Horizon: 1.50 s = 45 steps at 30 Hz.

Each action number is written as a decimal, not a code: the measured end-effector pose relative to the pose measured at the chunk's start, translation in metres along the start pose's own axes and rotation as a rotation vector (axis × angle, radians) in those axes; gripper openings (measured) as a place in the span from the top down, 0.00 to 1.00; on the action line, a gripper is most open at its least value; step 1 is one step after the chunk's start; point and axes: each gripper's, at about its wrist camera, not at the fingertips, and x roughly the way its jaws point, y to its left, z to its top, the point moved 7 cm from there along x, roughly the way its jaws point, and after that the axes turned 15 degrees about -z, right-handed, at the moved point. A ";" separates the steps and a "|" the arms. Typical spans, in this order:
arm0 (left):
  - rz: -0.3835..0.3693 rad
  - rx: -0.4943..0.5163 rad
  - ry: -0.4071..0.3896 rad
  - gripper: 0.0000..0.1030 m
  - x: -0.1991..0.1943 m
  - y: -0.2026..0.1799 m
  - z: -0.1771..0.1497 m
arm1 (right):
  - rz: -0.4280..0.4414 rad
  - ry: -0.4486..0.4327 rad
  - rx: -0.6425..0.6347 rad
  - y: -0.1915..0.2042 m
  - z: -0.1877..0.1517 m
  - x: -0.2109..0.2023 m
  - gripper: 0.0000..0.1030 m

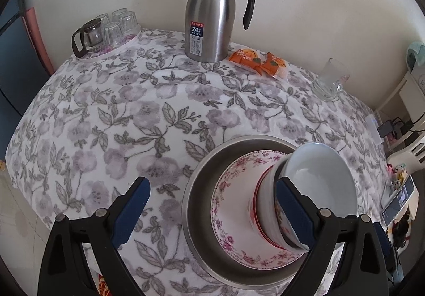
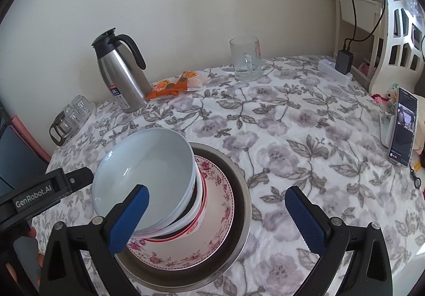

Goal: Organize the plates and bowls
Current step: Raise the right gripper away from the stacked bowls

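left wrist view: left gripper (image 1: 212, 205) gapes wide over the flowered cloth (image 1: 111, 115), nothing held. right gripper (image 2: 217, 216) is spread wide too, empty. white bowl (image 2: 144, 176) tops the bowl stack (image 2: 198, 205), tilted, on the floral plate (image 2: 217, 227) inside the steel basin (image 2: 243, 205).

Grey-purple floral tablecloth (image 1: 132, 110), pink-flowered white plate (image 2: 217, 203), pale blue bowl (image 2: 143, 174), silver-and-black jug (image 1: 212, 17).
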 end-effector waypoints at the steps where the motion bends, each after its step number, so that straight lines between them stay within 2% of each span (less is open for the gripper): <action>1: -0.003 -0.001 -0.001 0.07 -0.001 0.000 -0.001 | 0.001 -0.004 0.001 0.000 -0.001 -0.001 0.00; 7: -0.006 -0.010 -0.023 0.07 -0.010 0.004 -0.003 | 0.009 -0.035 0.002 -0.002 -0.004 -0.009 0.00; 12: -0.065 -0.057 -0.045 0.07 -0.017 0.010 -0.007 | 0.012 -0.042 -0.011 -0.001 -0.009 -0.012 0.00; 16: -0.085 -0.073 -0.047 0.07 -0.019 0.012 -0.013 | 0.014 -0.057 -0.043 0.003 -0.014 -0.016 0.00; 28: 0.024 -0.043 -0.069 0.07 -0.029 0.027 -0.035 | 0.016 -0.061 -0.094 0.008 -0.037 -0.025 0.00; 34: 0.075 -0.023 -0.011 0.07 -0.021 0.037 -0.055 | 0.001 -0.034 -0.102 0.002 -0.050 -0.022 0.00; 40: 0.079 -0.015 0.067 0.07 -0.012 0.040 -0.079 | -0.031 0.025 -0.112 -0.006 -0.066 -0.014 0.00; 45: 0.118 0.018 0.121 0.07 -0.005 0.039 -0.095 | -0.056 0.060 -0.112 -0.014 -0.076 -0.010 0.00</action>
